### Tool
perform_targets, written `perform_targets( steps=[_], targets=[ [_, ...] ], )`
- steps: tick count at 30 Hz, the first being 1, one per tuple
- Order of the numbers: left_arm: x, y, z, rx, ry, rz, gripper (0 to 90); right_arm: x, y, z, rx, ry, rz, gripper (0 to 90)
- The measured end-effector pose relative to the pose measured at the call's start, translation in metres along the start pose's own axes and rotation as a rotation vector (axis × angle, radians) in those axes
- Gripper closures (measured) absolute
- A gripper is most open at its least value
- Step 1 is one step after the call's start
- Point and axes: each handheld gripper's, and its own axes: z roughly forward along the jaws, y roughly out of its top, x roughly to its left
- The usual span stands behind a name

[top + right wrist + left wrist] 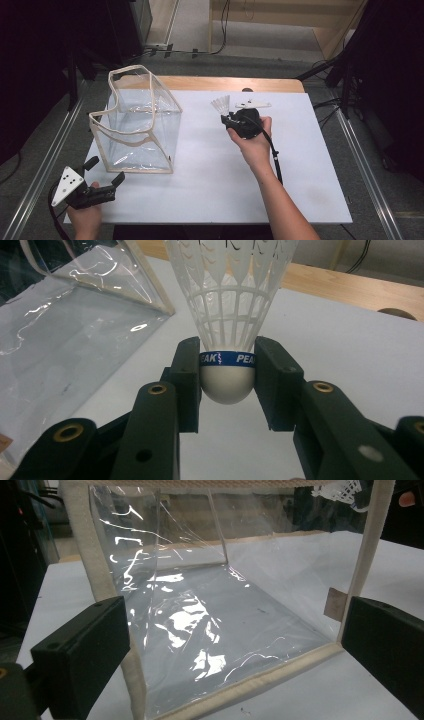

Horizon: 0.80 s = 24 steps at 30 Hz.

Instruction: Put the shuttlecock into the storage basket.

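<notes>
The right gripper is clamped on a white shuttlecock, its two jaws pressing either side of the blue band just above the rounded cork base. The feather skirt fans upward away from the jaws. In the high view, the right hand holds this gripper above the white board, to the right of the clear bag and well apart from it, with the shuttlecock pointing toward the bag's far right corner.

The clear bag, trimmed in cream edging, stands upright on the board with its open top up. The left gripper sits at the bag's near left corner, jaws spread wide and holding nothing. In its own view the bag fills the space between the jaws.
</notes>
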Motion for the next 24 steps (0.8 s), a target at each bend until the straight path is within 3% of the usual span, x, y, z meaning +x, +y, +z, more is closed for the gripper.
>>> perform_targets(
  steps=[7, 24],
  targets=[
    [-0.002, 0.0, 0.0, -0.008, 0.03, 0.004, 0.0, 0.006, 0.002, -0.003, -0.012, 0.012, -0.01, 63.2],
    [-0.002, 0.0, 0.001, -0.001, 0.04, -0.003, 0.0, 0.02, 0.008, -0.009, -0.037, 0.047, -0.034, 63.2]
  ],
)
